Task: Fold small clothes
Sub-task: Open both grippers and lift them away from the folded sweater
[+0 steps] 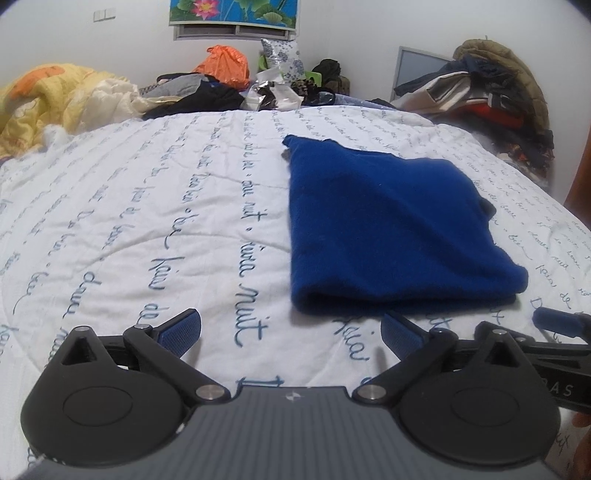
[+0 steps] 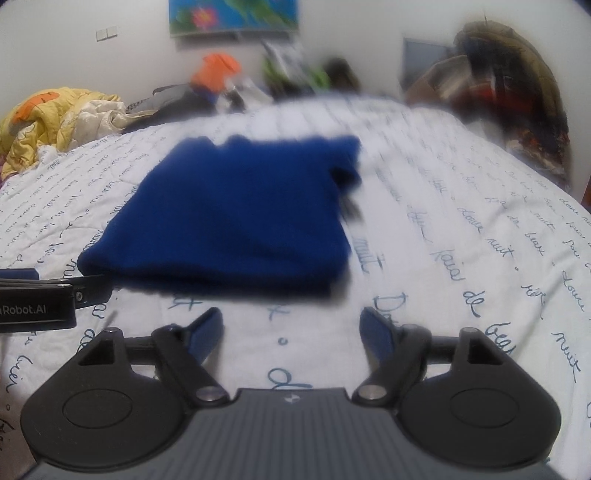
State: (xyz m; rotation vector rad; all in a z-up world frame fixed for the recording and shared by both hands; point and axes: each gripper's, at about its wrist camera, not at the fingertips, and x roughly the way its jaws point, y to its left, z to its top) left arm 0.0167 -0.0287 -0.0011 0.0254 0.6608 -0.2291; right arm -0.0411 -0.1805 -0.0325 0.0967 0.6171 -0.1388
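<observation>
From the left wrist view, the left gripper (image 1: 291, 330) is held low and level over the bed, pointing toward the far wall. Its two blue-padded fingers (image 1: 180, 331) are spread wide with only the quilt between them, so it grips nothing. The folded blue garment (image 1: 388, 232) lies flat on the white quilt with blue script (image 1: 147, 221), ahead and to the right of this gripper, its thick folded edge nearest the fingers and just beyond the right-hand pad. At the right edge of the frame the tip of the right gripper (image 1: 561, 323) pokes in, close beside the garment's near corner. Farther back sit a yellow comforter (image 1: 48, 99), an orange plastic bag (image 1: 225, 66) among dark clothes, and a heap of jackets (image 1: 491, 92) at the right. A lotus picture (image 1: 232, 11) hangs on the wall.

From the right wrist view, which is blurred, the right gripper (image 2: 291, 334) is also held low and level, aimed the same way. Its fingers (image 2: 205, 332) are parted, released, with bare quilt (image 2: 461, 221) between them. The garment (image 2: 236, 214) lies straight ahead and slightly left, its near fold just past the fingertips without touching them. The left gripper (image 2: 44, 295) enters from the left edge, right by the garment's near left corner.
</observation>
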